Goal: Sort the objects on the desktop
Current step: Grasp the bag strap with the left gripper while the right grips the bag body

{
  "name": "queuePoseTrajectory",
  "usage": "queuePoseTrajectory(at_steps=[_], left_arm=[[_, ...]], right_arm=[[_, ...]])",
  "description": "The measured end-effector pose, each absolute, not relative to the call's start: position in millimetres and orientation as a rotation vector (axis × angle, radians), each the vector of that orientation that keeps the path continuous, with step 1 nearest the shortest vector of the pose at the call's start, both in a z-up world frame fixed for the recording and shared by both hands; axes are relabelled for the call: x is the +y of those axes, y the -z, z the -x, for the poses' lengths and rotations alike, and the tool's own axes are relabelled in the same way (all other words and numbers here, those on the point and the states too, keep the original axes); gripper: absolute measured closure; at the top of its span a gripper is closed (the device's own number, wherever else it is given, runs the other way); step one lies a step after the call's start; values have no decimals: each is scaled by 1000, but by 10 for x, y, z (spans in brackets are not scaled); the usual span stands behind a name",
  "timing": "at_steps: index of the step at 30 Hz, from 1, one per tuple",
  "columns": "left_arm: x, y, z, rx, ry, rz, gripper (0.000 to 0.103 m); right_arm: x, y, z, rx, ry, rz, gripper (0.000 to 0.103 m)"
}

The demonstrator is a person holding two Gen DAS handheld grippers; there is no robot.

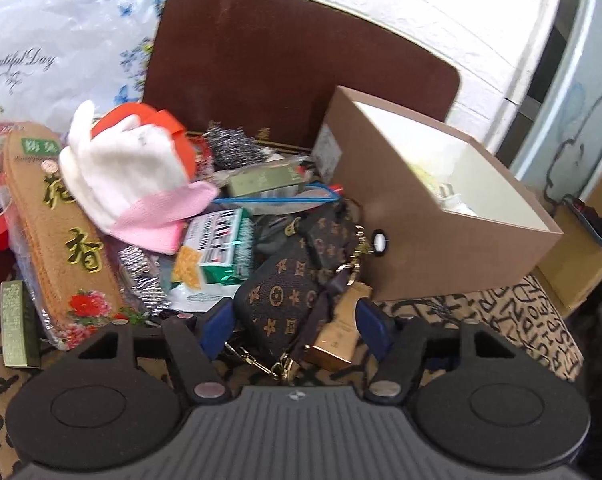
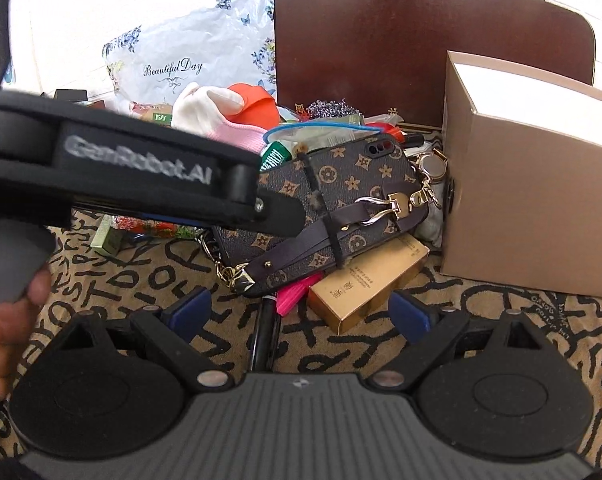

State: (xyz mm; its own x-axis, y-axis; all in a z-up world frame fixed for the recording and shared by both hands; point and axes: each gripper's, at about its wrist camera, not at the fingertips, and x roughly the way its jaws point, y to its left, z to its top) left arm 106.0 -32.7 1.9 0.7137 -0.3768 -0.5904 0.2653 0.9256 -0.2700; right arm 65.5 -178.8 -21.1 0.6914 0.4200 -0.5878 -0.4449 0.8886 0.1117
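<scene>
1. On the patterned cloth (image 2: pixel 149 272), at the near edge of a heap of clutter, lies a brown monogram pouch (image 1: pixel 279 300) with gold flower marks, a dark strap and gold chain clips; it sits just left of the tan cardboard box (image 1: pixel 433 240).
2. The left gripper (image 1: pixel 297 320) has its blue pads on either side of the pouch's near end. The jaws stand partly apart, and whether the pads press on the pouch cannot be told.
3. The right gripper (image 2: pixel 301 312) stands wide with nothing held, near a gold carton (image 2: pixel 365 284) that lies partly under the pouch.
4. Much of the pile is buried: a pink and white cap (image 1: pixel 141 184) covers things beneath it, and small packets are too blurred to name. The box's contents are mostly washed out.
5. The right wrist view shows the pouch's top with a phone-camera cutout, a pink item (image 2: pixel 293 292) and a black pen (image 2: pixel 267 332) under it, plus a hand (image 2: pixel 5 320) on the left gripper's handle. The left wrist view alone shows inside the open box and an embroidered insole (image 1: pixel 61 236).
</scene>
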Motion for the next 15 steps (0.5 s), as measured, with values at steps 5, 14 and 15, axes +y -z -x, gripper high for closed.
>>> queuePoseTrajectory(at_steps=[5,14,15], left_arm=[[-480,-22,-1107,721,435,142,36],[-649,-29,-1190,752,557,156,37],[-654,-28,-1202,754,564,161,43]], right_arm=[[-1829,227,-663,644,-474,20,10],[-1982,254,-680,636,-454,-28,10],[-1996,251,-671,632,-452,-31,10]])
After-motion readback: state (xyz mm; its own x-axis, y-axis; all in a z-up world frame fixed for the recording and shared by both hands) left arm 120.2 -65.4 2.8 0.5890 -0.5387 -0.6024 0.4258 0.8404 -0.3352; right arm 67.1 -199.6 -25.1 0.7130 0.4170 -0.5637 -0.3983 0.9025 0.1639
